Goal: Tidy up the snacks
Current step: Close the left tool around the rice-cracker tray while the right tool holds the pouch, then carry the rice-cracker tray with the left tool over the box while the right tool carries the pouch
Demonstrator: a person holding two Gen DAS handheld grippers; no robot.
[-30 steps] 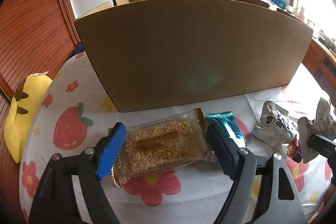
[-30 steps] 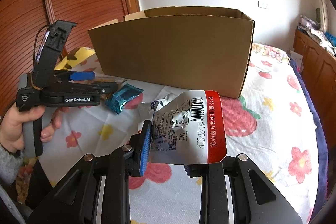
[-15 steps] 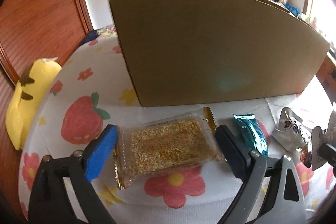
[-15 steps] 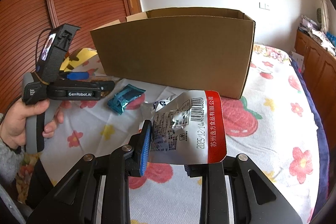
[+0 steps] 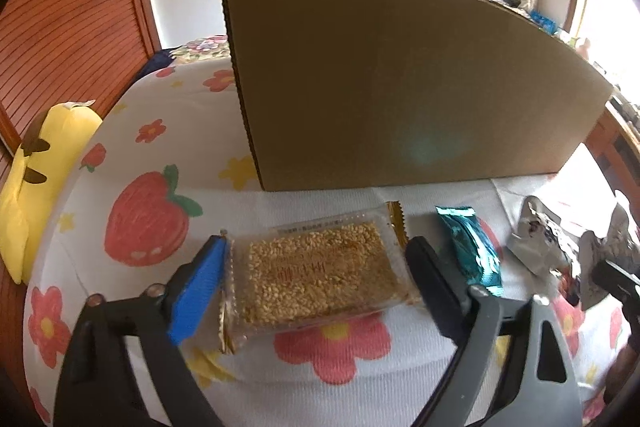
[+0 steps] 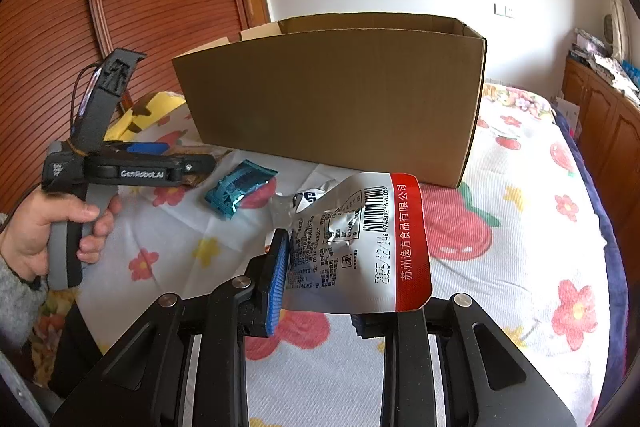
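Note:
My left gripper [image 5: 316, 275] is shut on a clear-wrapped sesame bar [image 5: 320, 275] and holds it just above the bedsheet, in front of the open cardboard box [image 5: 400, 87]. My right gripper [image 6: 320, 283] is shut on a silver and red snack pouch [image 6: 360, 247], held above the bed in front of the box [image 6: 340, 99]. A teal snack packet [image 5: 470, 247] lies on the sheet right of the sesame bar; it also shows in the right wrist view [image 6: 238, 189]. Another silver pouch [image 5: 536, 247] lies further right. The left gripper shows in the right wrist view [image 6: 176, 157].
A flowered, strawberry-print sheet [image 6: 520, 227] covers the bed. A yellow plush toy [image 5: 36, 179] lies at the bed's left edge by the wooden wardrobe [image 6: 120, 7]. Wooden cabinets [image 6: 600, 115] stand along the right wall.
My left gripper has lifted and drawn back to the left with the sesame bar, so the box looks further off. The right gripper holds its pouch still.

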